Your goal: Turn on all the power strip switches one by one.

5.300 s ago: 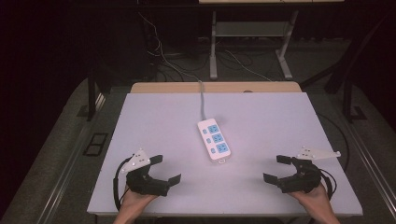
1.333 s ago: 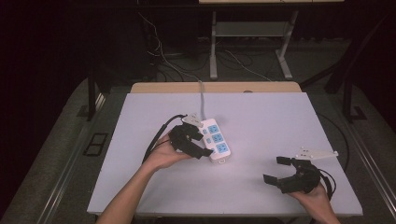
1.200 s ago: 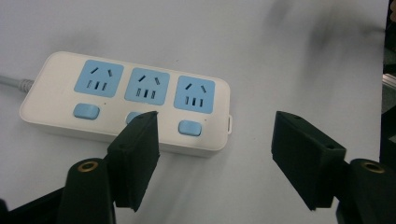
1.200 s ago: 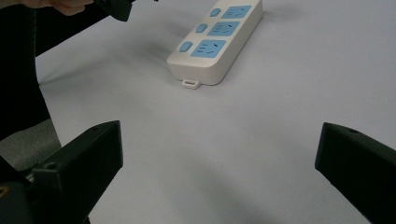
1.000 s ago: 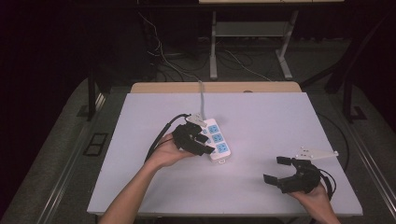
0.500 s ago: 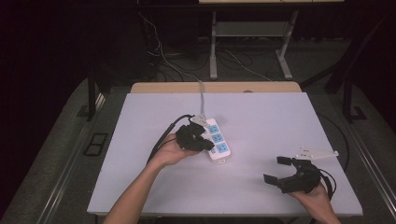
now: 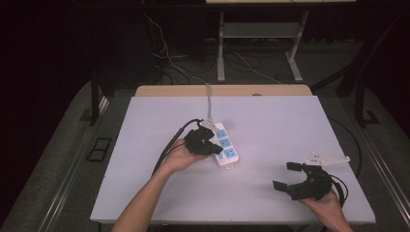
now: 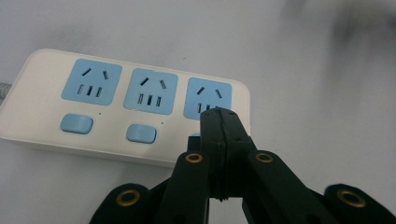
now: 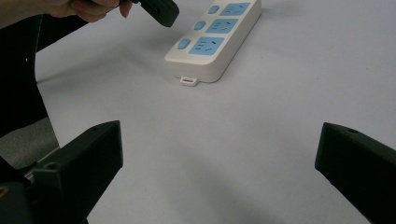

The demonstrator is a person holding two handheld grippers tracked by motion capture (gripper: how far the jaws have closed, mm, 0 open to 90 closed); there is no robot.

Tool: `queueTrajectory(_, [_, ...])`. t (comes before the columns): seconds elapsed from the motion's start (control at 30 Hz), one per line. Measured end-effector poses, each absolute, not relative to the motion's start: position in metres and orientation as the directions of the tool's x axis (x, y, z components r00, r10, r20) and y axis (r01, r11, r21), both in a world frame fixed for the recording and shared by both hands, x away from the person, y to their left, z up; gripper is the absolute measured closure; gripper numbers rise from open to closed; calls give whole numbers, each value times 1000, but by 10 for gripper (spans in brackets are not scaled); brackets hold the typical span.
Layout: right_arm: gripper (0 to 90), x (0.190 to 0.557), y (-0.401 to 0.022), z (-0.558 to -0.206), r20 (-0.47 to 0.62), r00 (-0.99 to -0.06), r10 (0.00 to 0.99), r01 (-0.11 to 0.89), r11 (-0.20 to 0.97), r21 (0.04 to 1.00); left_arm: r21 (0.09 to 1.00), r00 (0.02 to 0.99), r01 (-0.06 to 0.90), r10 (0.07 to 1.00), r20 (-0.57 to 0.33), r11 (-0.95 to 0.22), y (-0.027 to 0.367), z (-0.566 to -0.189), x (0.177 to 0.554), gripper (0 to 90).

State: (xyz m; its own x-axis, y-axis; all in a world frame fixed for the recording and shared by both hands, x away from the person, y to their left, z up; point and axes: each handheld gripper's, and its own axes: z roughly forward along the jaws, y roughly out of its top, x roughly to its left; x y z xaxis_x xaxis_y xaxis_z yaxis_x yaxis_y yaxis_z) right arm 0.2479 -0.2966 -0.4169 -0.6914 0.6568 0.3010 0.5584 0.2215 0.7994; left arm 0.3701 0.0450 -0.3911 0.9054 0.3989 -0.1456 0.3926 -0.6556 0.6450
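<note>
Jaws of the left gripper (image 8: 219,114) are pressed flat together with nothing between them, their joined tip hovering over the switch row of the power strip (image 7: 223,145), just at the third switch, which they hide in the left gripper view. The other two blue switches (image 8: 77,124) sit clear beside it. The strip lies near the middle of the table (image 7: 145,116), slanted, its grey cord (image 7: 209,99) running off toward the far edge.

The right gripper (image 7: 293,180) rests near the front right corner, jaws spread wide and empty, well apart from the strip.

My guess is that the closed tip is meant to press that hidden switch. The risk is that the strip is light and loose on a smooth top: a push that lands off-centre or at a slant could skid or twist it instead of clicking the switch. The tip could also slide off the rounded button onto the socket face (image 8: 208,98) beside it. Nothing is steadying the strip, since the right gripper is far off.
</note>
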Motion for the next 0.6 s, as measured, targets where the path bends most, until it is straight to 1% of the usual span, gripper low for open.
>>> queueTrajectory(0.33, [7, 248, -297, -417, 302, -692, 656, 559, 223, 798, 634, 904, 401, 399, -155, -662, 39, -401, 374, 891])
queueTrajectory(0.6, [7, 248, -297, -417, 301, -693, 655, 559, 225, 798, 632, 892, 427, 417, -176, -647, 39, -407, 377, 891])
